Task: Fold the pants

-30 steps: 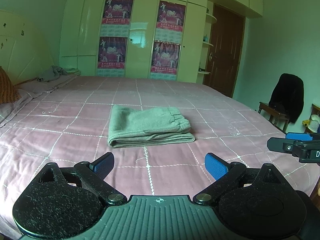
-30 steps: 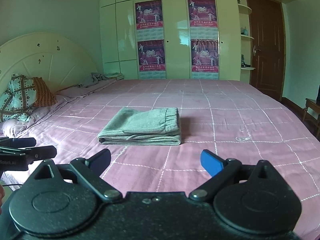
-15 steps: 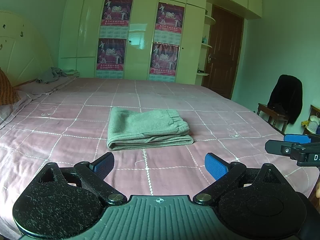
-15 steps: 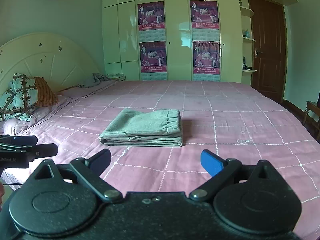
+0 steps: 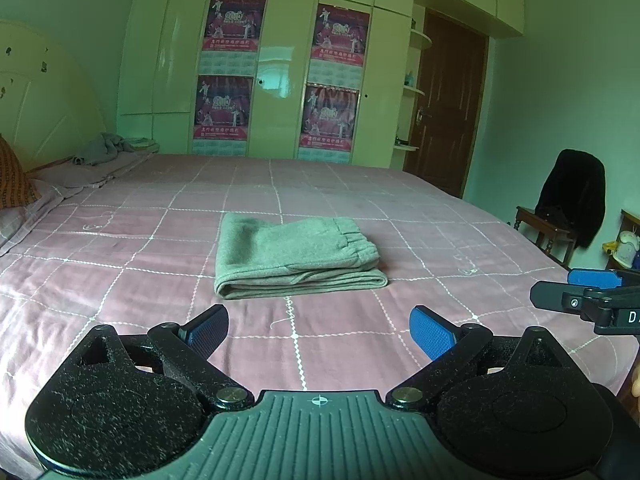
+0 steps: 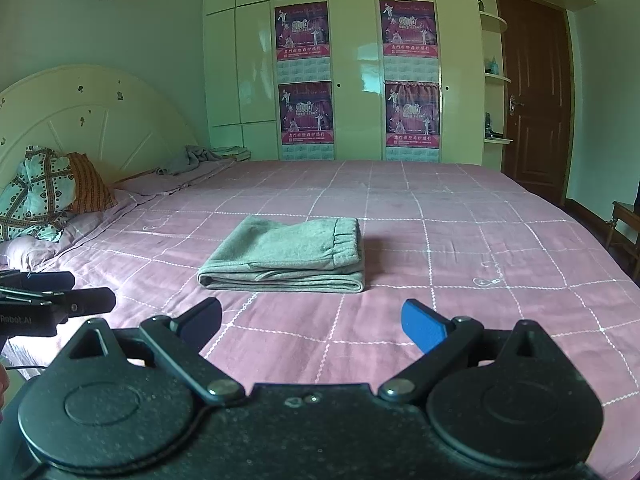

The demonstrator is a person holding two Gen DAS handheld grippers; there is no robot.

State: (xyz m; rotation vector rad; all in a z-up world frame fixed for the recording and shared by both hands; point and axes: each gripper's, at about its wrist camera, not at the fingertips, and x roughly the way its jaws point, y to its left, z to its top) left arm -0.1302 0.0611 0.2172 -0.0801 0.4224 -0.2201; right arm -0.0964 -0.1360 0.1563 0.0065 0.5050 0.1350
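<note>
Left wrist view: I am holding my left gripper and right gripper wide and empty near the bed's front edge, judging the pants mid-bed folded, so I am avoiding disturbing them.

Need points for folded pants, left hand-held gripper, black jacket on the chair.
folded pants (image 5: 296, 252): left wrist view, middle of the top layer.
left hand-held gripper (image 5: 319, 330): left wrist view, midway between the open fingertips.
black jacket (image 5: 572, 196): left wrist view, middle of the draped fabric.
</note>
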